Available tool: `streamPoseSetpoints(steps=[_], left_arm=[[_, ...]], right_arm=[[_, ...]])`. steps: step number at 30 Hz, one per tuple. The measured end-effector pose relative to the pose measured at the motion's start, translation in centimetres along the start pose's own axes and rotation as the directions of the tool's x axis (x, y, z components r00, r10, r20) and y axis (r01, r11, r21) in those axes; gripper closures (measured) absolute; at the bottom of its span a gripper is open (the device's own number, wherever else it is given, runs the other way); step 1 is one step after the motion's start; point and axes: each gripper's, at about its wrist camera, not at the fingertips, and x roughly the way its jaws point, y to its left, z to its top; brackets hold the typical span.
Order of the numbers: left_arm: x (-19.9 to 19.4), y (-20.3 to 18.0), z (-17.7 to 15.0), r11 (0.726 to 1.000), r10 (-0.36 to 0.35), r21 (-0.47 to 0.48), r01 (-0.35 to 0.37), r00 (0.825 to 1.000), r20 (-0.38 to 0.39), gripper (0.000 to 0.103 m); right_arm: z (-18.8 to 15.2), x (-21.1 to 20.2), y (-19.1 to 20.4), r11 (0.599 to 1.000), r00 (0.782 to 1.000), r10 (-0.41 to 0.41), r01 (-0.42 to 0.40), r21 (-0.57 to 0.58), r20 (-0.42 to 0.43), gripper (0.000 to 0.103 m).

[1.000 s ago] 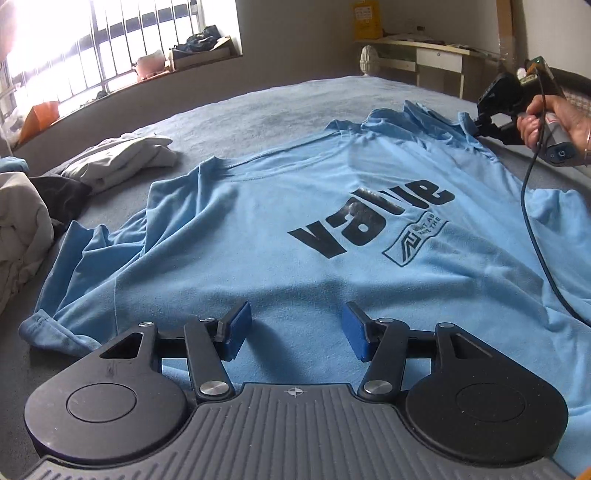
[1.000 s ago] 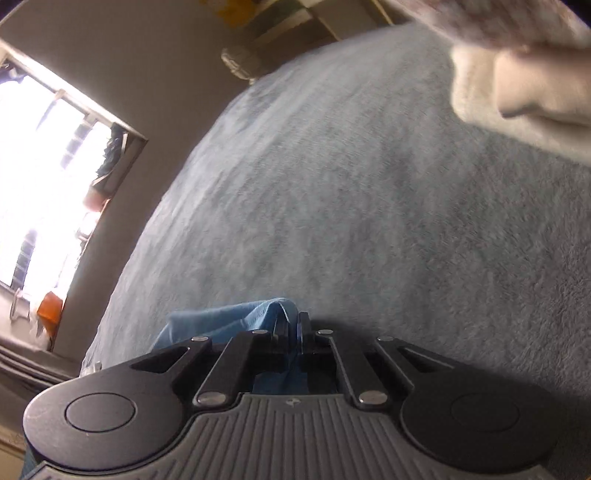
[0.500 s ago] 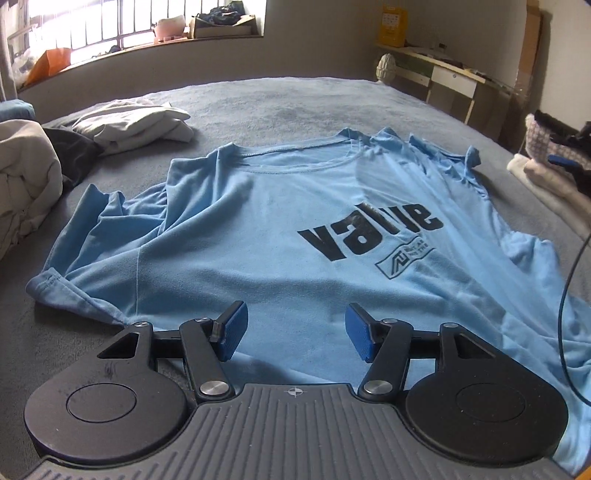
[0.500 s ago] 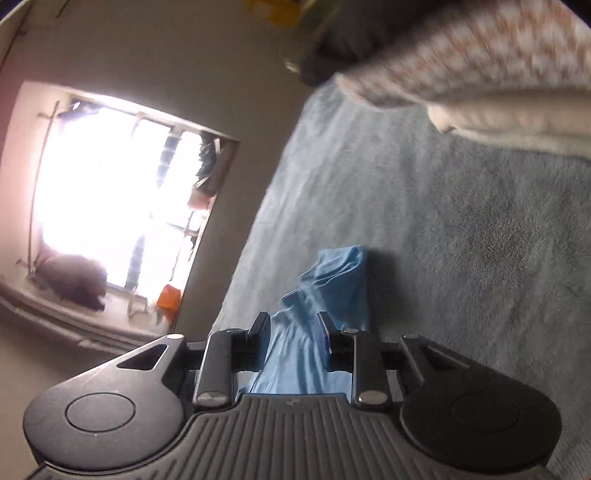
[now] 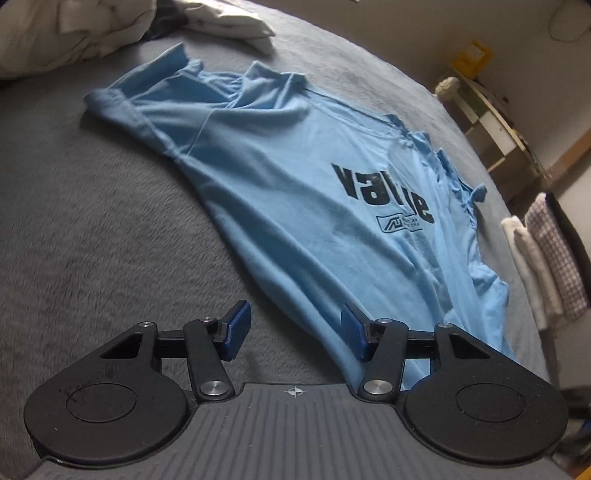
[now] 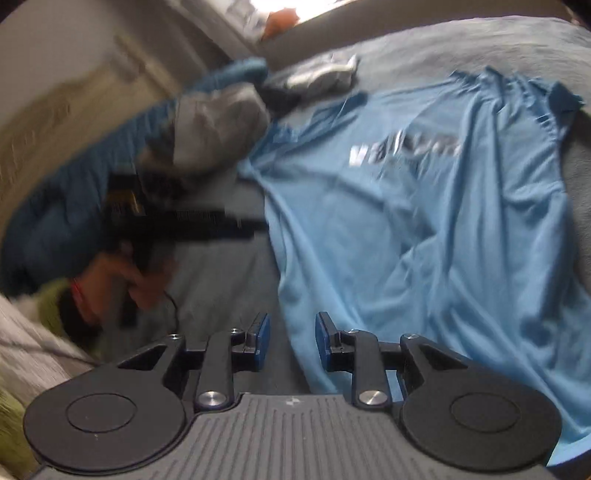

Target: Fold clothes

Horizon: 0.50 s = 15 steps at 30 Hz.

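A light blue T-shirt (image 5: 314,206) with black lettering lies face up, spread on the grey bed cover (image 5: 92,221). My left gripper (image 5: 295,325) hovers over the shirt's side edge; its jaws are closing a little but stand apart, the cloth passing under the right pad (image 5: 351,328), nothing pinched. In the blurred right wrist view the same T-shirt (image 6: 443,229) fills the right half. My right gripper (image 6: 291,332) is open over the shirt's near edge, pressing on nothing. A hand (image 6: 125,277) holds the left gripper's dark, blurred body (image 6: 177,221) at the left.
Loose white and grey clothes (image 5: 74,29) are heaped beyond the shirt's sleeve. A folded stack of white and checked cloth (image 5: 543,251) lies at the bed's right edge. A desk (image 5: 491,122) stands behind. A grey garment pile (image 6: 218,129) and dark blue cloth (image 6: 74,192) lie at the left.
My right gripper opened, let go of the blue sleeve and swung round to the shirt's near edge. My left gripper slid sideways to the shirt's side edge and rolled.
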Motion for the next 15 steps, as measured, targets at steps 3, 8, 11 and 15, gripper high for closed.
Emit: streamPoseSetpoints(steps=[3,8,11,15], left_arm=[[-0.7,0.0,-1.1,1.0,0.007,0.004,-0.007,1.0,-0.007,0.05],[-1.4,-0.8,-1.8,0.997,0.004,0.073,-0.005,1.0,0.013,0.05],[-1.5,-1.5,-1.8,0.992,-0.004,0.124,0.0,0.999,0.034,0.05],[-0.5,-2.9,-2.3,0.981,-0.048,0.19,0.046,0.999,0.009,0.049]], right_arm=[[-2.1,4.2,3.4,0.957,0.982,-0.181,0.162,-0.24,-0.058,0.076],[-2.1,4.8,1.6,0.955,0.975,-0.221,0.213,-0.208,-0.015,0.103],[0.1,2.2,-2.6,0.989,0.985,-0.141,0.137,0.051,0.097,0.103],[0.9,0.8,-10.9,0.904,0.976,-0.056,-0.04,0.426,0.211,0.103]])
